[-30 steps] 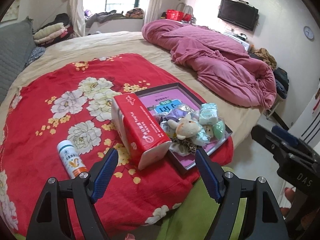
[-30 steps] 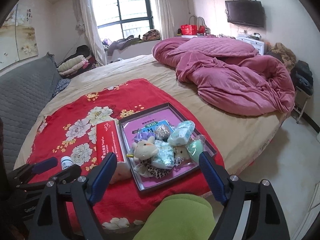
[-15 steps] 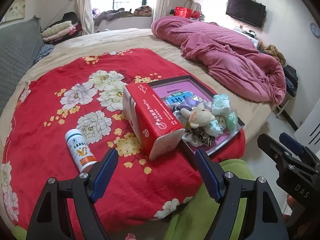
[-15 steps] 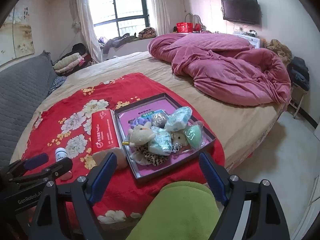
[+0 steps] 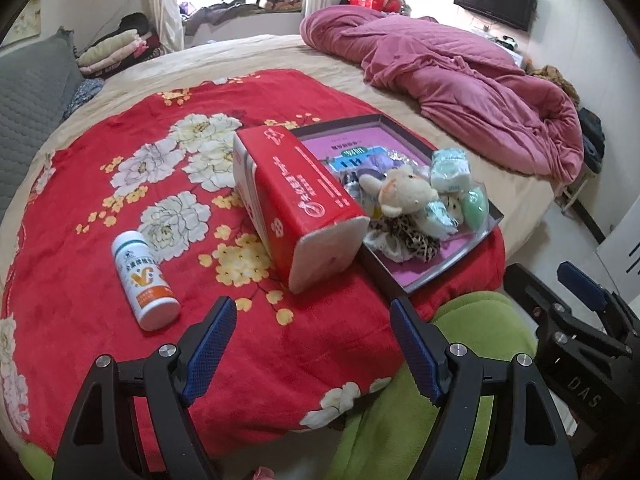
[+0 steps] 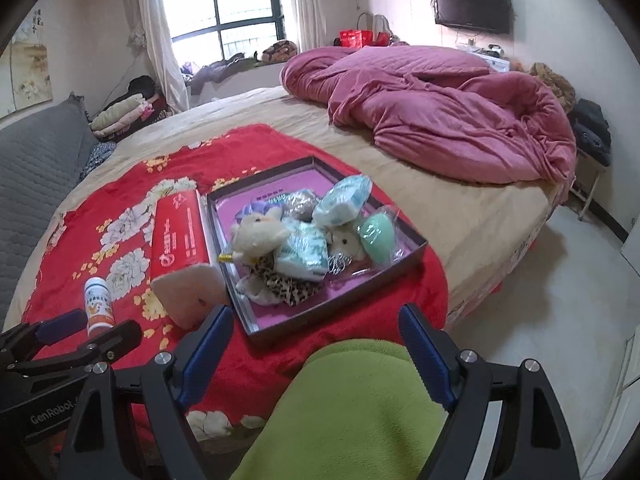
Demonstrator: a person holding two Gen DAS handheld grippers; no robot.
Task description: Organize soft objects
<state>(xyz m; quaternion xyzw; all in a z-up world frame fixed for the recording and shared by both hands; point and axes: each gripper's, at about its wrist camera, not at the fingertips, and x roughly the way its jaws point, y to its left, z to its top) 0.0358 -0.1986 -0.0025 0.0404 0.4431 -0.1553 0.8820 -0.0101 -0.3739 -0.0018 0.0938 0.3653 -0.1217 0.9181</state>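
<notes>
A shallow dark tray with a pink floor lies on a red flowered blanket. Piled in it are a cream plush animal, a leopard-print soft piece, pale wrapped packs and a green bagged item. A red tissue pack lies against the tray's left side. My left gripper hangs open over the blanket's near edge. My right gripper is open too, nothing between its fingers, short of the tray.
A white bottle lies on the blanket left of the tissue pack. A person's green-clad legs sit below the grippers. A crumpled pink duvet covers the bed's far right. Bare floor runs right of the bed.
Both grippers have sunk toward the bed, so tray, tissue pack and bottle look larger and higher in view. Both stay open. Nothing on the blanket has moved.
</notes>
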